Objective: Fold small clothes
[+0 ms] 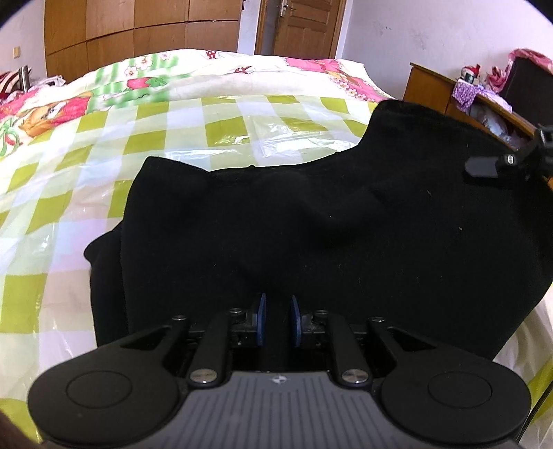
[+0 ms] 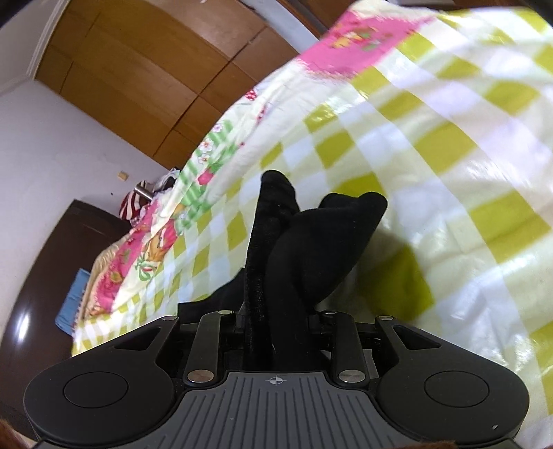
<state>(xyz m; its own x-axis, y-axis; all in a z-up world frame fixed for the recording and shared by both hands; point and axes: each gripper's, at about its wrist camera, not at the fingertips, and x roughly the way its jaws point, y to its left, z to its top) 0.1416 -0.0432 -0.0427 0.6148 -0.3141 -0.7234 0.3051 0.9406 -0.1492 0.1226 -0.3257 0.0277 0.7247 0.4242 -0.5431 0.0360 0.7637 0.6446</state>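
A black garment point(image 1: 328, 221) is spread and partly raised over the bed, with its near edge running between the blue pads point(image 1: 261, 319) of my left gripper point(image 1: 276, 305), which is shut on it. One black fingertip point(image 1: 482, 166) of the other tool shows at the cloth's upper right corner. In the right wrist view a bunched fold of the same black garment point(image 2: 304, 241) stands up out of my right gripper point(image 2: 276, 314). That gripper is shut on the fold, and the cloth hides its pads. The corner hangs above the sheet.
A glossy green-and-white checked plastic sheet point(image 1: 103, 179) covers the bed, with a floral quilt point(image 1: 145, 79) behind it. A wooden wardrobe point(image 1: 138, 31) and door point(image 1: 300, 27) stand at the back. A cluttered wooden cabinet point(image 1: 435, 89) is at the right. A dark cabinet point(image 2: 45, 276) stands beside the bed.
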